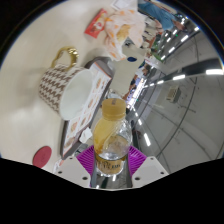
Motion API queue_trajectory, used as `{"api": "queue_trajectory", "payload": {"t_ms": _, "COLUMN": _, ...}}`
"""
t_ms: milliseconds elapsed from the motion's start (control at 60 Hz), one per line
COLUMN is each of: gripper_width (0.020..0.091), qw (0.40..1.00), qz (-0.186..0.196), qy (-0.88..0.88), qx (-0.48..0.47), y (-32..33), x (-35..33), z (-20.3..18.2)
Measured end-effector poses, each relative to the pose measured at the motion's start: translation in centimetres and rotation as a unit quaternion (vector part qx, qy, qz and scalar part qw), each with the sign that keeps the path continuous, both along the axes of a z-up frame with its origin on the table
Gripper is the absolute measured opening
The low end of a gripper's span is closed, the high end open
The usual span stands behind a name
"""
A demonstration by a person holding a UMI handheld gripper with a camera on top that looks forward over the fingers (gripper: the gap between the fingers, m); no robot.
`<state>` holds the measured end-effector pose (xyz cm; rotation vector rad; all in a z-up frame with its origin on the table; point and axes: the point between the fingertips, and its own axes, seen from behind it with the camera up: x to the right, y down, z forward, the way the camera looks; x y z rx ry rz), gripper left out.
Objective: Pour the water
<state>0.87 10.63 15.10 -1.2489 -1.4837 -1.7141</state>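
A clear plastic bottle (112, 138) holding yellowish liquid sits between my fingers, its neck pointing away from me toward the mug. My gripper (112, 163) is shut on the bottle's lower body, with the purple pads (88, 158) pressed against both sides. The bottle's mouth (115, 101) lies at the rim of a houndstooth-patterned mug (68, 88) with a gold handle and white inside. The whole scene is tilted, and the mug lies left of the bottle. I cannot see any liquid stream.
The mug rests on a white table (40, 50). Colourful snack packets (112, 24) lie beyond it on the table. A small red round object (41, 156) lies close to my left finger. Shelving and ceiling lights show to the right.
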Motion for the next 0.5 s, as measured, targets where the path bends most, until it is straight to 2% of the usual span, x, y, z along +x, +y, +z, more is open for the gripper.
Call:
{"api": "queue_trajectory", "payload": {"t_ms": 83, "gripper_width": 0.0404, "qw": 0.989, "qz": -0.024, "qy": 0.144, "qx": 0.004, "y": -0.5, "x": 0.5, "z": 0.5}}
{"api": "queue_trajectory", "payload": {"t_ms": 150, "gripper_width": 0.0402, "qw": 0.954, "qz": -0.046, "qy": 0.296, "qx": -0.003, "y": -1.5, "x": 1.2, "z": 1.3}}
{"api": "queue_trajectory", "payload": {"t_ms": 317, "gripper_width": 0.0404, "qw": 0.796, "qz": -0.102, "qy": 0.596, "qx": 0.017, "y": -3.3, "x": 4.0, "z": 2.7}}
{"api": "queue_trajectory", "payload": {"t_ms": 500, "gripper_width": 0.0404, "qw": 0.623, "qz": -0.155, "qy": 0.766, "qx": 0.016, "y": -3.9, "x": 7.1, "z": -2.1}}
